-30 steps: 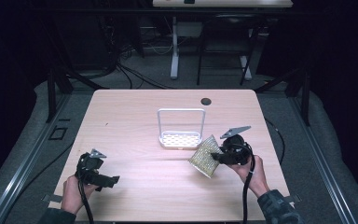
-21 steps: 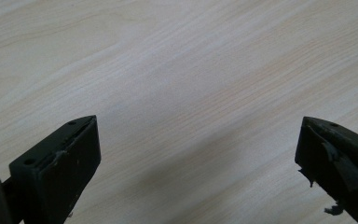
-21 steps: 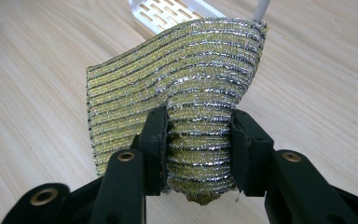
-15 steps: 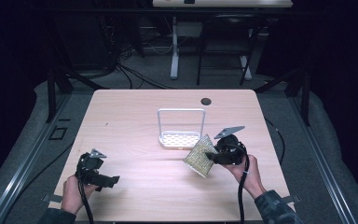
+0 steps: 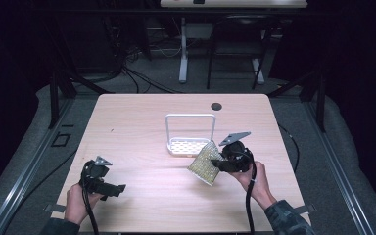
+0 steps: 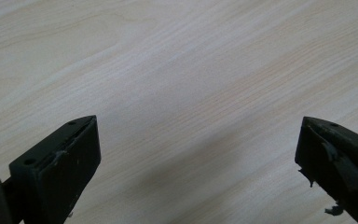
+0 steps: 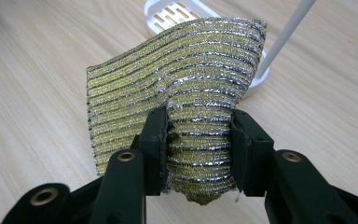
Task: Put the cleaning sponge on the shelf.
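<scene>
Right gripper (image 7: 199,135) is pinching the glittery scouring pad (image 7: 177,88) just beside the white sponge holder (image 5: 190,145), not dropped in yet; left gripper (image 6: 198,154) is idling, fingers spread wide.

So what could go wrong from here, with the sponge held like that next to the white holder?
The right gripper pinches the glittery sponge near one edge, so most of it hangs free; it may bend or slip out when pressed. The white holder stands loose on the table, and its upright frame could catch the sponge and let the holder slide or tip. The left gripper is open and far off, so nothing steadies it.
</scene>
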Demonstrator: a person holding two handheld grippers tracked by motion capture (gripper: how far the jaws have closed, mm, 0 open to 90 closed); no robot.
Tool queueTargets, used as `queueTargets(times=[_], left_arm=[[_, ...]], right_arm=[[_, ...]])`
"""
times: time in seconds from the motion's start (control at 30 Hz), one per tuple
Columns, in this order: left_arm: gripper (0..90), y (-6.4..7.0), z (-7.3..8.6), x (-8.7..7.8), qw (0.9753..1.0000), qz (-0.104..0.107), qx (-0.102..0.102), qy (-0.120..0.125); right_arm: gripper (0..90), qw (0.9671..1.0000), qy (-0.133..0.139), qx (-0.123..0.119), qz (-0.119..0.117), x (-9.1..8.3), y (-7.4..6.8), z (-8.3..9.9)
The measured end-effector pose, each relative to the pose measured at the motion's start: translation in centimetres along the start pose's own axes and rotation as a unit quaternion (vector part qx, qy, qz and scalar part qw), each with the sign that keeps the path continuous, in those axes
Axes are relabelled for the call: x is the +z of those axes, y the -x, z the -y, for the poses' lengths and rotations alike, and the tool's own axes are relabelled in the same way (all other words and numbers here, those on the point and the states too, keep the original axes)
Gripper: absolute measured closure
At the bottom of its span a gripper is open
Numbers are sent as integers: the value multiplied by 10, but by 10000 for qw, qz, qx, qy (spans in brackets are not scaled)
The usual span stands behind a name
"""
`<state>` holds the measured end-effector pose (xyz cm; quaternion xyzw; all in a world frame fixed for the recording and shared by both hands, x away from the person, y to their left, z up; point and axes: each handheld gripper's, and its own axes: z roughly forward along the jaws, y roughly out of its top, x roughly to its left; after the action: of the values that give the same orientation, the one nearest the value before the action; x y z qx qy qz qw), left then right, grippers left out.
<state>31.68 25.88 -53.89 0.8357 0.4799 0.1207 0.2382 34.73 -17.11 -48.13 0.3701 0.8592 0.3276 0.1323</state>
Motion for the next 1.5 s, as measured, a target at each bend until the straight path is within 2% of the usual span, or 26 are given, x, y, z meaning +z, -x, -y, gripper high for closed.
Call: queueTargets(times=[1.07,1.5], left_arm=[[2,0,0,0,10000,-1,8,-16],[2,0,0,0,10000,1,27,-14]], right_arm=[[608,9992,117,-330,167,15,-13,-19],[606,9986,178,-403,276,30,-16,-32]])
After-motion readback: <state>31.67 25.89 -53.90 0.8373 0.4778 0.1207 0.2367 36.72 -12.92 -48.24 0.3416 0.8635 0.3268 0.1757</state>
